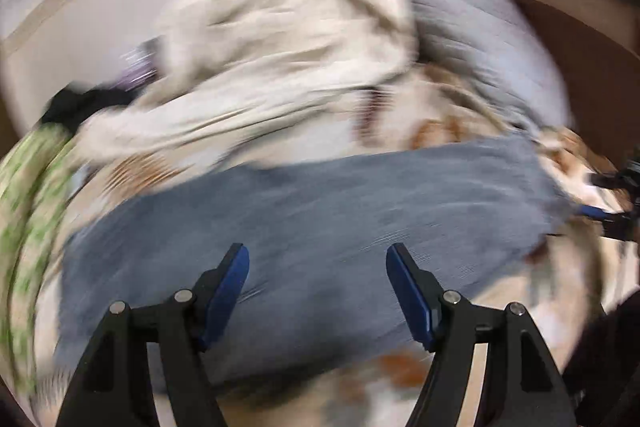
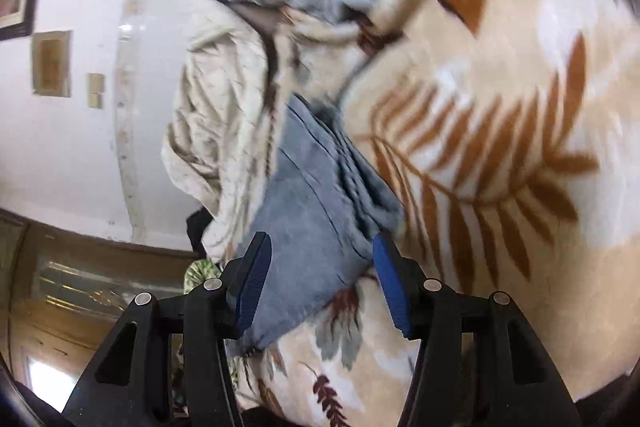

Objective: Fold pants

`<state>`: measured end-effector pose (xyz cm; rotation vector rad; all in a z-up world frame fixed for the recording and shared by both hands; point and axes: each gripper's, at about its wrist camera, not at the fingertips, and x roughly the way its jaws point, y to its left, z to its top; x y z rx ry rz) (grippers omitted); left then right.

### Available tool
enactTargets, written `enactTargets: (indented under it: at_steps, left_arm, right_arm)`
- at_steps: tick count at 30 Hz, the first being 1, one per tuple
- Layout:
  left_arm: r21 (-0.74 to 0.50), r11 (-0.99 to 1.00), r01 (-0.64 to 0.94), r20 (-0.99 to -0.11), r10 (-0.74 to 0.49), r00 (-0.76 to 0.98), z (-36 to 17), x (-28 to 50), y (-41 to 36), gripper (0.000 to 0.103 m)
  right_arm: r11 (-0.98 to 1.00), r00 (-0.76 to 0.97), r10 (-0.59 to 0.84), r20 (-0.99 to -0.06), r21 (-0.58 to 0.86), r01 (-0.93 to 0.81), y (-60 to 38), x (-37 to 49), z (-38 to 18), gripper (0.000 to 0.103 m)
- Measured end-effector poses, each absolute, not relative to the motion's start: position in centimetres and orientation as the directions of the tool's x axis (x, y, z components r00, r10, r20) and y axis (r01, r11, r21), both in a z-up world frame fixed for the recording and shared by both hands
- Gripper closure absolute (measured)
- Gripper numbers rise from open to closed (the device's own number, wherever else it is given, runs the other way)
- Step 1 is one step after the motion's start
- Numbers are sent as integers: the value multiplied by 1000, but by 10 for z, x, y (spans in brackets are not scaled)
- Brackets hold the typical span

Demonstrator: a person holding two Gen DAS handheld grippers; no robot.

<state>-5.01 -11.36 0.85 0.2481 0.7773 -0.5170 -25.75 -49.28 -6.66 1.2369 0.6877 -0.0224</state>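
The blue-grey pants point(image 1: 320, 227) lie spread across a leaf-patterned blanket point(image 1: 400, 371); the left wrist view is blurred by motion. My left gripper point(image 1: 318, 255) is open above the pants, holding nothing. In the right wrist view the pants point(image 2: 308, 211) lie as a folded strip between the open jaws of my right gripper point(image 2: 322, 247). Its fingers stand either side of the cloth end, not closed on it. My right gripper also shows at the right edge of the left wrist view point(image 1: 612, 199).
A crumpled cream sheet point(image 1: 280, 59) and a grey pillow point(image 1: 472, 27) lie beyond the pants. A green patterned cloth point(image 1: 28, 211) is at the left. A white wall point(image 2: 80, 147) and a wooden door point(image 2: 72, 299) stand beside the bed.
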Motion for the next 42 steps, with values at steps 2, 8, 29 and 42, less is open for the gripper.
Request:
enactTargets:
  at_steps: [2,8,29,42]
  left_arm:
    - [21,778,628,-757,-398,518,13,-41,-163,30]
    - [60,565,823,-821,-441,363,11,-31,-285,30]
    - [-167,286,944,-908,-417,-35,-52,37,-440,54]
    - [-389,233,891,-864,-428,-265,-78,59,-453,55]
  right_arm:
    - [326,803,350,-483,866,379,-491,-260,-71,49]
    - [265,812,298,-502,861,434,-493,-254,-84,47]
    - [357,785,333,-523,840,408,-487,-239,-98,48]
    - [540,784,242,-571,751,380,-468,-223,-91,46]
